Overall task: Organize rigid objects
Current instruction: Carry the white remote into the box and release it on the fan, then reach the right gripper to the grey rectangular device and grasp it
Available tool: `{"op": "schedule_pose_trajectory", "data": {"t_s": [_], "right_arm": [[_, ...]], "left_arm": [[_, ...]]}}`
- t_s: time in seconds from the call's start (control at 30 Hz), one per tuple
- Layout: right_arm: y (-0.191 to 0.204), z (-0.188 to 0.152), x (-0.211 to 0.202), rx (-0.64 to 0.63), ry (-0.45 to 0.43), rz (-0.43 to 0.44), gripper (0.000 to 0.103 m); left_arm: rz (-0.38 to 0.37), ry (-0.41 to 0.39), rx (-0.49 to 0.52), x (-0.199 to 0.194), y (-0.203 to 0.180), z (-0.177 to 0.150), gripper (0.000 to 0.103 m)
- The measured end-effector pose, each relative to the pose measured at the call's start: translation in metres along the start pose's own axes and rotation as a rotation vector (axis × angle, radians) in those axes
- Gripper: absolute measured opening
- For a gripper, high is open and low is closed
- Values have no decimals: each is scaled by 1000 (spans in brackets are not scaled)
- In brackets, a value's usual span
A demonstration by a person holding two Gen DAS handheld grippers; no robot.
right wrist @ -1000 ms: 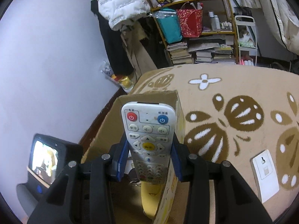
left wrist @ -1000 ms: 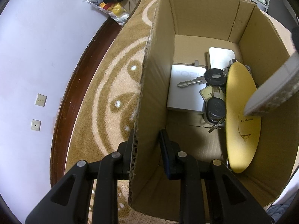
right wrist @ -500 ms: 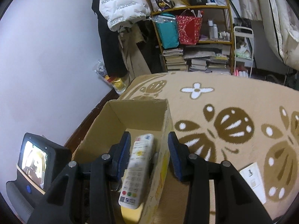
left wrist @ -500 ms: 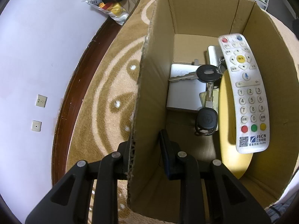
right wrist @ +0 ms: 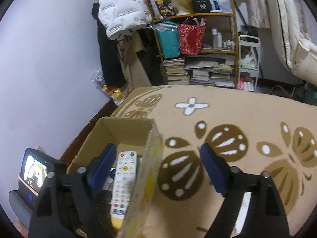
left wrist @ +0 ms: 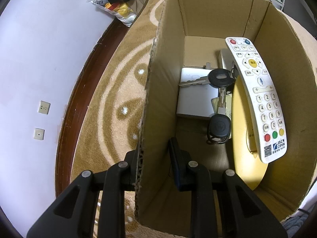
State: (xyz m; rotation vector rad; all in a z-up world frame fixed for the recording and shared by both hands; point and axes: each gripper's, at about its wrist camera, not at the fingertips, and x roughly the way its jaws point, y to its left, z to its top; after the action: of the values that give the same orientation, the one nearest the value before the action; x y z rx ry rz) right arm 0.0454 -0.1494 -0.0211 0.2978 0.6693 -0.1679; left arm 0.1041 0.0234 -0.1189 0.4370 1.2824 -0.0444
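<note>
Left wrist view: open brown cardboard box on a tan patterned carpet. The left gripper straddles the box's near wall, one finger outside, one inside, apparently pinching the board. Inside, a white remote control with coloured buttons leans on a yellow disc, next to black-headed keys lying over a flat white case.

Right wrist view: right gripper spread wide, holding nothing, above the box's right wall; remote below it.

Judgement: remote light, stiff, smooth plastic; grip across its narrow mid-body. Keys loose, likely to slide. Box wall thin, bends if squeezed hard.
</note>
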Motion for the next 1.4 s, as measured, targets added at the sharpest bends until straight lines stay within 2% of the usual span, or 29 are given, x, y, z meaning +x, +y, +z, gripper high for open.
{"op": "schedule_pose_trajectory", "data": {"t_s": [0.07, 0.17, 0.5, 0.87, 1.03, 1.4], "right_arm": [[-7, 3, -3, -4, -4, -19, 94], [-18, 7, -7, 12, -9, -34, 103], [-52, 1, -7, 32, -7, -116, 103], [-81, -32, 11, 56, 44, -180, 103], [-95, -45, 21, 117, 98, -190, 103], [-114, -74, 43, 151, 183, -214, 103]], "left_arm": [[2, 0, 2, 0, -1, 0, 24], [2, 0, 3, 0, -1, 0, 24], [6, 1, 3, 0, -1, -1, 24], [6, 1, 4, 0, -1, -1, 25], [7, 3, 6, 0, 0, -1, 25], [5, 4, 7, 1, 1, -2, 25]]}}
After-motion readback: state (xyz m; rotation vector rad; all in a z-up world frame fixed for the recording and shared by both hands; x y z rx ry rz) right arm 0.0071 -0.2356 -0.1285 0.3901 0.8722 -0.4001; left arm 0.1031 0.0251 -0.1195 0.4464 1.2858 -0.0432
